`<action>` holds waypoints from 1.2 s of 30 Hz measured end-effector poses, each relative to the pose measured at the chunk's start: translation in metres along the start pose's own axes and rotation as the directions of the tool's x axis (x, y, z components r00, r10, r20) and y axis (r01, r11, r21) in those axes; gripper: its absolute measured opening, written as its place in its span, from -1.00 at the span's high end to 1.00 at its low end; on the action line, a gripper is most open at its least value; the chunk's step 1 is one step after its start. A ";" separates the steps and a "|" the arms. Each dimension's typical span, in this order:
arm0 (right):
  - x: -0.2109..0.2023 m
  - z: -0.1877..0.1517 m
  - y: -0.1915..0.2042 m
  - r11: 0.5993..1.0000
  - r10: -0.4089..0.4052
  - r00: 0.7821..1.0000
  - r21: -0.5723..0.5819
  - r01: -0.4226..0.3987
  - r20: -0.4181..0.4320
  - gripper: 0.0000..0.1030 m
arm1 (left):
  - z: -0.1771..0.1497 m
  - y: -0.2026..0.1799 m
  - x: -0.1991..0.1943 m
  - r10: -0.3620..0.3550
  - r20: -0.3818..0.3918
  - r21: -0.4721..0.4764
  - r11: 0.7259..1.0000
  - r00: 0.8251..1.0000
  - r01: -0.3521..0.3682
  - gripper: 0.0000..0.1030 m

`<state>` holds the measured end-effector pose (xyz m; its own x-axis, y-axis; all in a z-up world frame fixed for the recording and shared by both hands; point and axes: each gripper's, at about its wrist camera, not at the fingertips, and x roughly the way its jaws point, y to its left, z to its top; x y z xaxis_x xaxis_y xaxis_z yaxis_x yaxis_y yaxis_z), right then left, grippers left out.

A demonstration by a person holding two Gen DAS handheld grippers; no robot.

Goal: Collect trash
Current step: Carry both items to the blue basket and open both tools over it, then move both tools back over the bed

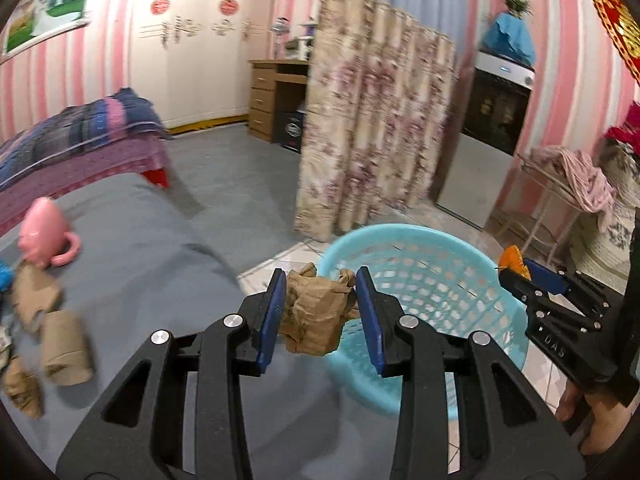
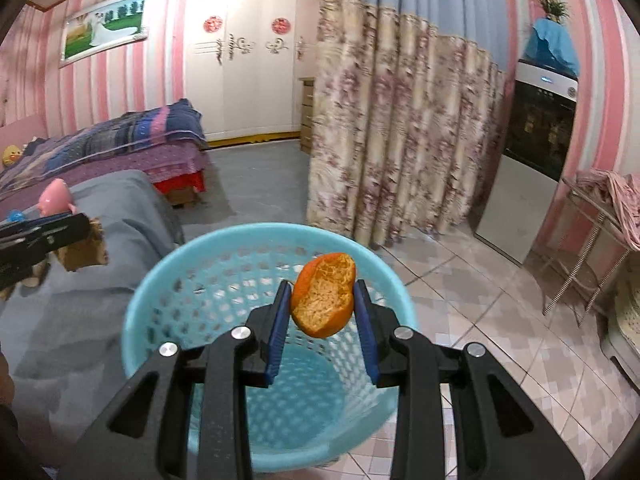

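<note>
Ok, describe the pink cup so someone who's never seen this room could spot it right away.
Find the grey-covered surface left of the blue basket. Near its far left edge, the pink cup lies tipped over with its looped handle showing. It is glossy and pink, unlike the dull brown cardboard tubes and crumpled paper just in front of it.

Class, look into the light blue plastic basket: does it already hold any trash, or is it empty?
Empty. The right wrist view looks straight down into the light blue perforated plastic basket, and its floor is bare; the orange peel hangs above, gripped.

Crumpled brown paper [image 1: 316, 312] between left hand-held gripper [image 1: 322, 318] pads, beside the blue basket [image 1: 432, 276] rim
</note>
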<state>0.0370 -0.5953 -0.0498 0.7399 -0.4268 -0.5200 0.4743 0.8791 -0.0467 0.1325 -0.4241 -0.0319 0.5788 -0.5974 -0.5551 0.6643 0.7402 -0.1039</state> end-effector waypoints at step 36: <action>0.024 0.000 0.001 0.996 -0.035 0.999 0.078 0.036 -0.015 -0.77 | 0.002 0.042 -0.004 0.155 0.000 -0.016 0.988 0.988 -0.155 -0.87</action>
<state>0.0549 -0.6049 -0.0622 0.7152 -0.4543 -0.5311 0.5367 0.8438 0.0010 0.1592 -0.3910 -0.0319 0.6749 -0.4754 -0.5643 0.5589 0.8287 -0.0295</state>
